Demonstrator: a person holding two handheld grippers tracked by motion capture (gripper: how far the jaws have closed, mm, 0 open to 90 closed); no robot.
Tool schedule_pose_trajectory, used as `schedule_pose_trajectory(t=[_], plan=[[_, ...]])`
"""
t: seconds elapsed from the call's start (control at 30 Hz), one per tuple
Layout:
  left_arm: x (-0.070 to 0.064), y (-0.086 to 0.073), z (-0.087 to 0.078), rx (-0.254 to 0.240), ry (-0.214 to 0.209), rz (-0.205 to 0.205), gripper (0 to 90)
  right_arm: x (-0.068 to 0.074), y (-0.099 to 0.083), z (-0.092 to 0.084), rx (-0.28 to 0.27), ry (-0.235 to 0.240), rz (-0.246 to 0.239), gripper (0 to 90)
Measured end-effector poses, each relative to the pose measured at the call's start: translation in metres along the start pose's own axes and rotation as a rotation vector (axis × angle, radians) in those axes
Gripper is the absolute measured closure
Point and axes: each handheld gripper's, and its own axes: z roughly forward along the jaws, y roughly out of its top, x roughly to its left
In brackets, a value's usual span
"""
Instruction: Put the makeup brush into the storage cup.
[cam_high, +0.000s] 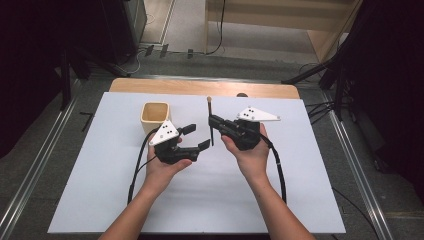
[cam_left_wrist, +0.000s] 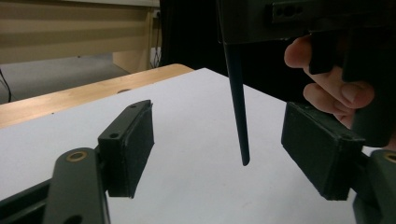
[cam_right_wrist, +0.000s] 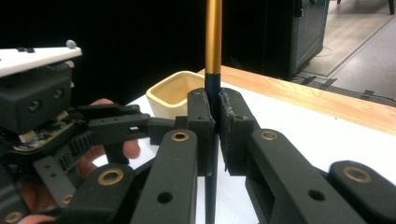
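Black pads of the right gripper (cam_right_wrist: 212, 128) are pressed together on a thin brush (cam_right_wrist: 213, 42), pinching it at the dark part of its handle just below the gold band. The brush stands nearly upright, dark pointed end hanging down and the lighter end up, likely so that the free lower end can be offered to the other hand or steered into a container. In the high view the brush (cam_high: 210, 120) rises in front of the right gripper (cam_high: 214, 122), its pale tip toward the far edge of the table (cam_high: 300, 200).

The left gripper (cam_left_wrist: 219, 149) has its jaws wide apart and grips nothing. In its own view the pointed end of the brush hangs between and a little beyond the two pads, above the white tabletop and touching neither, which looks like a line-up for a handover. Seen from above, the left gripper (cam_high: 196, 137) sits just beside the brush.

A cream cup (cam_high: 155, 116) stands open and upright behind the left gripper, a likely place for the brush.
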Motion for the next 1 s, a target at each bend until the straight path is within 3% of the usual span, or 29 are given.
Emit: schedule_pose_trajectory(t=[0.1, 0.3, 0.7, 0.83, 1.0], plan=[[-0.001, 0.001, 0.003, 0.005, -0.013, -0.003, 28.8, 0.002, 0.000, 0.000, -0.007, 0.009, -0.001, 84.8], [-0.006, 0.004, 0.009, 0.001, 0.000, -0.022, 37.2, 0.005, -0.002, 0.000, -0.012, 0.031, -0.005, 84.8], [-0.007, 0.006, 0.015, 0.011, -0.046, -0.061, 54.1, 0.011, -0.007, 0.001, -0.023, 0.066, -0.025, 84.7], [-0.005, 0.008, 0.013, -0.006, -0.047, -0.098, 58.2, 0.012, -0.008, 0.000, -0.032, 0.066, -0.034, 84.8], [-0.004, 0.009, 0.014, 0.007, -0.064, -0.104, 63.7, 0.013, -0.009, 0.000, -0.039, 0.063, -0.039, 84.7]])
